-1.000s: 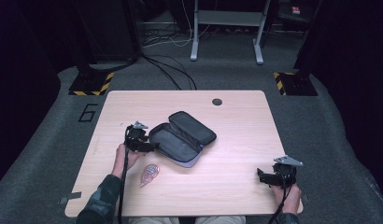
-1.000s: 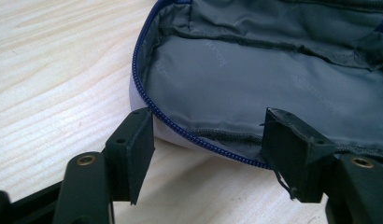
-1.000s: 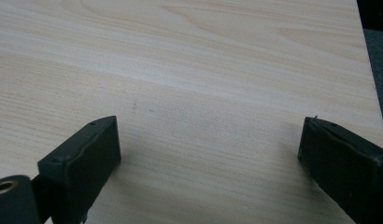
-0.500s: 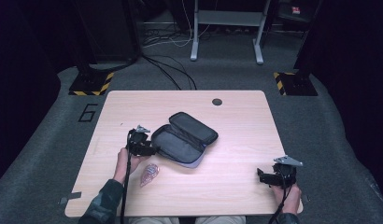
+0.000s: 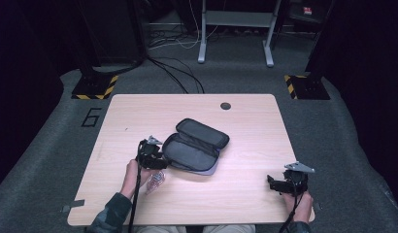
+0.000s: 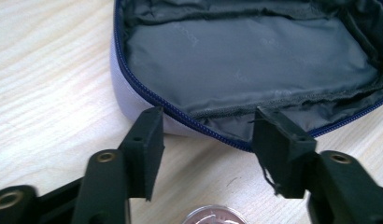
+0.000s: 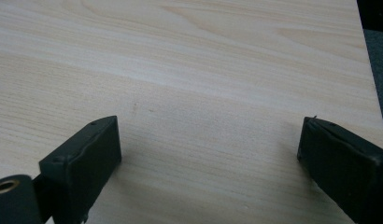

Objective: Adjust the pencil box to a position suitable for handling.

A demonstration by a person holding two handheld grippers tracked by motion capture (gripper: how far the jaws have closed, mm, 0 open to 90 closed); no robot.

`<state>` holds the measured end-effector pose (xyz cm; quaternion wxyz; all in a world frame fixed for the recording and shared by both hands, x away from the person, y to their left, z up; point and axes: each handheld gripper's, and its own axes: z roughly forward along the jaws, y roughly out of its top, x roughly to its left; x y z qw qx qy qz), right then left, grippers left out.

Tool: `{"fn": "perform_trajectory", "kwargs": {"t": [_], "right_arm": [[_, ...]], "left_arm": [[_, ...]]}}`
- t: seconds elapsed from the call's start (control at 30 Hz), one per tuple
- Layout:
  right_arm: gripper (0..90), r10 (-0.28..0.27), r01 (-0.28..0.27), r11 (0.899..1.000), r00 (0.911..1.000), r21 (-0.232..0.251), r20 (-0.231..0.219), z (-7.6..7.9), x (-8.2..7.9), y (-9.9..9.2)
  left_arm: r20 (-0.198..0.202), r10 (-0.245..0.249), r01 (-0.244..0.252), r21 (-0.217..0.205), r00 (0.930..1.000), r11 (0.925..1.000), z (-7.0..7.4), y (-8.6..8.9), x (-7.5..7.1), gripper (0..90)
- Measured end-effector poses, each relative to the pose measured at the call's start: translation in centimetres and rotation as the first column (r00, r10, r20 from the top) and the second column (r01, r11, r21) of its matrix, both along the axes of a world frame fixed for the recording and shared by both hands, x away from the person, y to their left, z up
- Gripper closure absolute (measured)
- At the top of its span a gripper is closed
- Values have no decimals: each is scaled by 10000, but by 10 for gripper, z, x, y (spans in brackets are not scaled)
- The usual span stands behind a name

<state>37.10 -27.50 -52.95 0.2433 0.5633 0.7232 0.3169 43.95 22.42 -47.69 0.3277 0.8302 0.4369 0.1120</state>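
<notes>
Pale wood table (image 5: 245, 160) on grey carpet (image 5: 333, 121).

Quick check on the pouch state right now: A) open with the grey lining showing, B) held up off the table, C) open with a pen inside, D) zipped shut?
A: the pouch lies unzipped on the table, its grey lining exposed and nothing visible inside, with the left gripper open at its near zipper edge.
</notes>
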Motion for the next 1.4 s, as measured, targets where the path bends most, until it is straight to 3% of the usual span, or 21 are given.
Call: {"fn": "perform_trajectory", "kwargs": {"t": [0.2, 0.33, 0.53, 0.83, 1.0, 1.2, 1.4], "right_arm": [[60, 58, -58, 10000, 10000, -34, 32, 0, 0, 0], [60, 100, -100, 9999, 9999, -68, 56, 0, 1, -1], [60, 12, -12, 10000, 10000, -5, 6, 0, 0, 0], [61, -30, 30, 10000, 10000, 43, -28, 0, 0, 0], [62, -4, 4, 10000, 10000, -1, 10, 0, 0, 0], [62, 2, -2, 10000, 10000, -2, 13, 0, 0, 0], [62, -1, 1, 10000, 10000, -3, 13, 0, 0, 0]], "left_arm": [[196, 139, -137, -88, 9997, 9999, 13, 8, 10, 348], [326, 217, -214, -105, 9992, 9997, 17, 11, 20, 345], [-162, 356, -362, -342, 9992, 9988, 7, 13, 32, 390], [-254, 102, -115, -498, 9996, 9987, 1, 8, 20, 442], [-335, 134, -162, -862, 9993, 9961, 0, 4, 13, 446], [-377, -80, 54, -690, 9993, 9976, -5, -3, 7, 446], [-366, -244, 214, -802, 9990, 9965, -7, -9, -1, 447]]}}
